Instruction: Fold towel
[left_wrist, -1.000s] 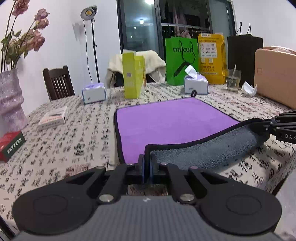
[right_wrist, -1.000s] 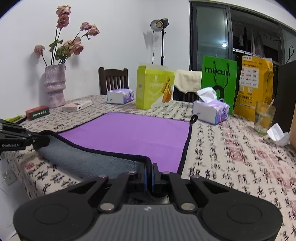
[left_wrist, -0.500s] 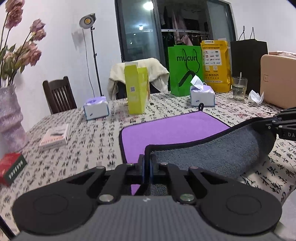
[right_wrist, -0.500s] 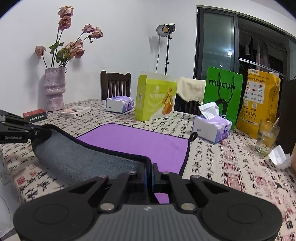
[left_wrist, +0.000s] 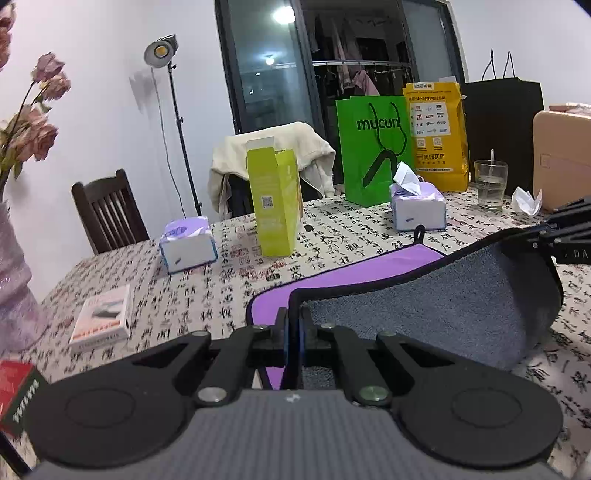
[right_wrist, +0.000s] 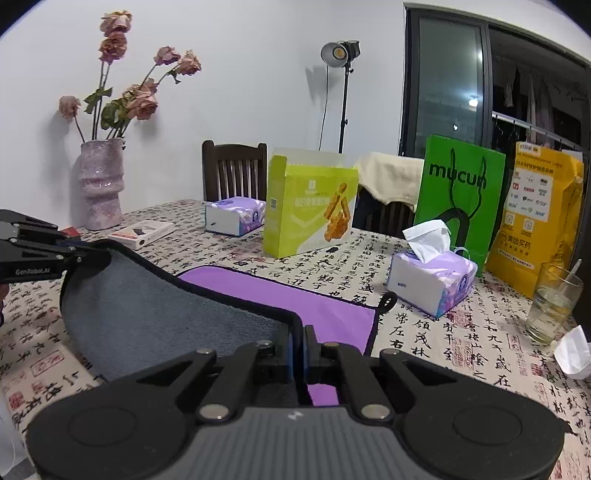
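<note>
Towel (left_wrist: 436, 310), purple on one face and grey on the other with a black border, lies partly on the calligraphy-print tablecloth (left_wrist: 207, 295) with its near edge lifted clear of the table. The left gripper (left_wrist: 293, 332) is clamped on one near corner of that edge, its jaws pressed together on the black border. The right gripper (right_wrist: 297, 350) is clamped the same way on the other near corner. Between the two corners the lifted part sags in a curve, grey underside facing the cameras, while the purple face of the rest lies flat on the cloth beyond it. In the left wrist view the right gripper shows at the far right end of the raised edge; in the right wrist view the left gripper shows at the far left end.

Beyond the towel stands a lime-green carton (right_wrist: 308, 206), upright, with its top flaps open. Just past the towel's far corner with the hanging loop (right_wrist: 388, 301) sits a tissue box (right_wrist: 430, 286) with a tissue sticking up. Behind that tissue box stand a green mucun bag (right_wrist: 461, 192) and a yellow bag (right_wrist: 535, 218). A glass (right_wrist: 552, 302) with a spoon in it stands to the right of the towel.
</note>
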